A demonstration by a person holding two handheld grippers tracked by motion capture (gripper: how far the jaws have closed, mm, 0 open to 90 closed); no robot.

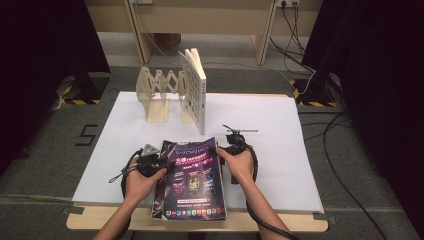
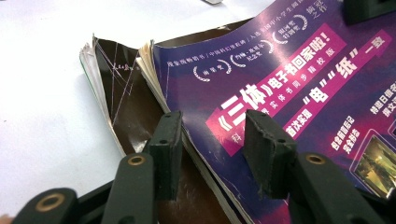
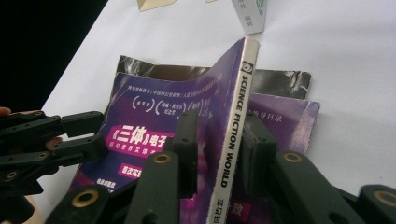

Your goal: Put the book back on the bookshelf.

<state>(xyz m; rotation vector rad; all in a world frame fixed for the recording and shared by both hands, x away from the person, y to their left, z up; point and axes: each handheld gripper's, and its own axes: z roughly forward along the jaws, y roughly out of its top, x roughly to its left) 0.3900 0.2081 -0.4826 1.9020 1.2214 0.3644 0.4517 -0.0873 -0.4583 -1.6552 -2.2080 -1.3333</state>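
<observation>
**Both claws at the magazine, spine edge lifted**

On the far left of the worktop (image 1: 280,115), at about 11 o'clock from your hands, a wooden rack (image 1: 159,95) stands on the white sheet, with a white book (image 1: 196,92) leaning upright against its right end.

Your left hand (image 1: 136,182) holds the left claw (image 1: 159,161) at the 9 o'clock edge of the magazine (image 1: 192,180). In the left gripper view its jaws stand apart: one pad sits just off the loose page edge, the other lies over the purple cover, and whether they press on the pages cannot be told. Under the top magazine a second, dark-covered one (image 2: 126,102) shows, its corner creased and curled.

The magazine lies at 6 o'clock on the worktop, close to the near edge, cover up, between your two hands.

Your right hand (image 1: 241,165) holds the right claw (image 1: 227,149) at the magazine's 1 o'clock corner. In the right gripper view the spine (image 3: 238,126), printed "SCIENCE FICTION WORLD", stands raised on edge between the two jaws. The left pad lies against the cover side; the right pad sits just beside the spine, with a thin gap that I cannot rule out. So the jaws straddle the spine, but a firm clamp cannot be confirmed. Another purple cover (image 3: 289,126) lies flat at 3 o'clock of the spine.
</observation>
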